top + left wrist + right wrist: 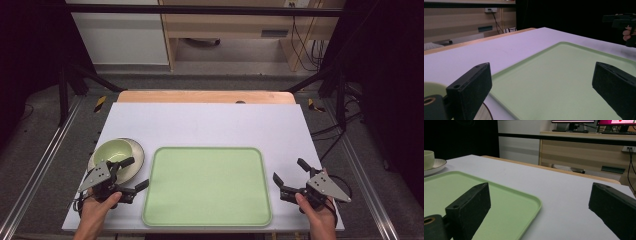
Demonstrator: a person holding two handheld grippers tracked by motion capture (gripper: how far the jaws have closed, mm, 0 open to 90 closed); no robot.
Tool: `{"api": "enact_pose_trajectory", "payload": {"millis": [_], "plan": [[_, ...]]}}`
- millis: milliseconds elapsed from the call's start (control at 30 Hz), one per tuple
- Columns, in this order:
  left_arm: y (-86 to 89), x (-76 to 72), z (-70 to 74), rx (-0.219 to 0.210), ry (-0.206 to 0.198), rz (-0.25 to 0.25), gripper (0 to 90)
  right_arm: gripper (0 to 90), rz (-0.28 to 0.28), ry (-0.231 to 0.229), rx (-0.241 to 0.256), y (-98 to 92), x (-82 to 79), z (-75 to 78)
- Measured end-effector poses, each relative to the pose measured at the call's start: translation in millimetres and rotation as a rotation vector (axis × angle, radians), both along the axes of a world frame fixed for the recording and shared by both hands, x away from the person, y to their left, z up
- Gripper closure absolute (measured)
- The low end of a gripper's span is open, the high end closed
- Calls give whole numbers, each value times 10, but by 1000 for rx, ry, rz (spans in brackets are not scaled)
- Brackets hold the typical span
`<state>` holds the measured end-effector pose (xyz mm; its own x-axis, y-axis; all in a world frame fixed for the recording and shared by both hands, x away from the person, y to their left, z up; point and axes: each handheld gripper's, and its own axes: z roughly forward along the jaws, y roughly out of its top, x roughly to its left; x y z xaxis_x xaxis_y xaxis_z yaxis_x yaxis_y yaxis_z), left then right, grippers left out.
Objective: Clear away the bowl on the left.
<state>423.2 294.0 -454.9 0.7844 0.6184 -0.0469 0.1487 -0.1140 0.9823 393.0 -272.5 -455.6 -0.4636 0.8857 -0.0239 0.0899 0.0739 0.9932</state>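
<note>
Nothing moved yet: both tools gaping, empty. Left tool (134, 173) beside pale green bowl (113, 150) on its saucer; flat green plastic tray (207, 186) bare; right tool (290, 175) idle.

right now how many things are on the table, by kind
green tray: 1
green bowl: 1
plate under the bowl: 1
total: 3

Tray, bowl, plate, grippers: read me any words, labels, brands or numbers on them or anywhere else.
None can be read. The tray, bowl, plate, left gripper and right gripper carry no print. The monitor screens show pink patches too blurred to read.
</note>
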Motion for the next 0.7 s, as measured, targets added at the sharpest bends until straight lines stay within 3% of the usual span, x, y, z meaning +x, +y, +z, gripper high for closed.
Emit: {"api": "enact_pose_trajectory", "payload": {"millis": [200, 467, 700], "plan": [[-5, -9, 8, -2, -3, -6, 26, 42, -2, 0, -1, 7, -10, 6], [-37, -15, 13, 38, 0, -4, 25, 42, -6, 4, 2, -3, -4, 2], [-48, -30, 34, 42, -1, -6, 25, 42, -7, 4, 2, -9, -5, 4]]}}
